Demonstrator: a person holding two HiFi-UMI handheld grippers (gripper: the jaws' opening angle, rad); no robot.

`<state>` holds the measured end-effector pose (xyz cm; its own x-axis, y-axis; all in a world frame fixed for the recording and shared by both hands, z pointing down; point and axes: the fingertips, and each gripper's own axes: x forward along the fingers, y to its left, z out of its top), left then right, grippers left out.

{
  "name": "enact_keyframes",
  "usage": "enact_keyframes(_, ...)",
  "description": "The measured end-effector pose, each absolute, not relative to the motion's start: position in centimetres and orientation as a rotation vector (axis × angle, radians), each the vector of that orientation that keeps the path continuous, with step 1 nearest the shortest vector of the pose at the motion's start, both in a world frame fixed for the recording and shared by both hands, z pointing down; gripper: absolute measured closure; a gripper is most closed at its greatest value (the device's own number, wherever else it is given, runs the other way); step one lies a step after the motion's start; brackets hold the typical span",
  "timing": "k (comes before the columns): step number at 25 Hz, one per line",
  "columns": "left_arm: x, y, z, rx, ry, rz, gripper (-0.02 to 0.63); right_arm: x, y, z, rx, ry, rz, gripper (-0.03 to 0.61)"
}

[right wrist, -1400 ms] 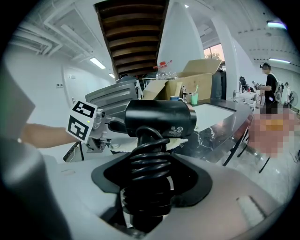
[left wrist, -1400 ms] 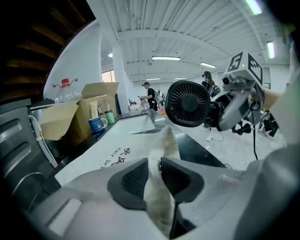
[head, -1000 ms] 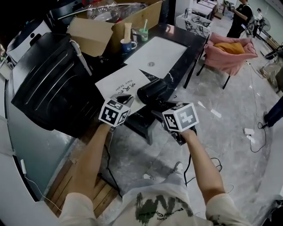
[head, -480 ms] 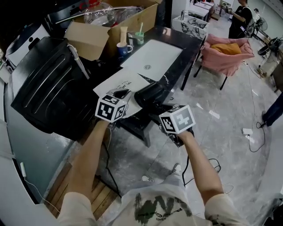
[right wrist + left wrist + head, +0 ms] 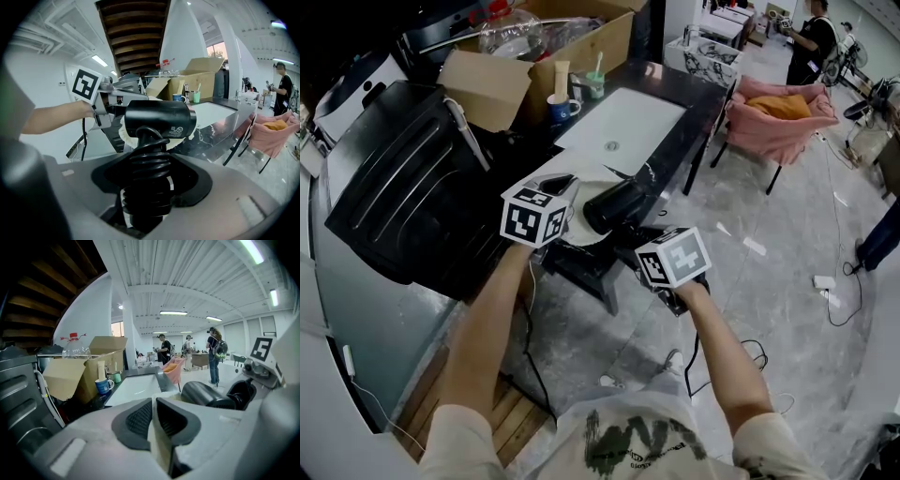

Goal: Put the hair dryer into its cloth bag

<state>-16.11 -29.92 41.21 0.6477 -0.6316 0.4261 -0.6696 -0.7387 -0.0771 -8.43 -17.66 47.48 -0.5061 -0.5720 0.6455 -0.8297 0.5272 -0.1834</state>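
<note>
Mid-frame, the left tool (image 5: 153, 417) is nearly closed, pinching the white bag (image 5: 158, 446); the right tool (image 5: 146, 187) clamps the dryer (image 5: 159, 118) by its cord-wrapped handle.

Case (image 5: 403, 178) walls off your left. Box (image 5: 525, 56) and mug (image 5: 560, 105) crowd the table's (image 5: 698, 89) far-left corner. Near edge: dryer (image 5: 617, 202) in the way. You've got open floor (image 5: 769, 281) on the right, up to the chair (image 5: 783, 122).

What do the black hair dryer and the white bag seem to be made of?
The black hair dryer is probably hard plastic, smooth with a soft sheen along its barrel. The white bag looks like thin matte cloth; it lies pinched flat in the left gripper.
</note>
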Motion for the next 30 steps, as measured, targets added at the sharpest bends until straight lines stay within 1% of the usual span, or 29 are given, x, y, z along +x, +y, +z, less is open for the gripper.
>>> enact_keyframes(14, -14.6, -29.9, 38.3, 2.794, -1.098, 0.607, 0.58, -8.8, -16.9, 48.5, 1.081, -2.219, 0.647, 0.319)
enact_keyframes(22, -14.2, -28.1, 38.6, 2.85, -1.025, 0.651, 0.58, -9.1, -18.6, 49.4, 1.027, -2.152, 0.598, 0.319)
enact_keyframes(30, -14.2, -26.9, 38.9, 2.852, -0.982, 0.588, 0.58, -10.6, -21.1, 50.0, 0.978, -2.127, 0.595, 0.318)
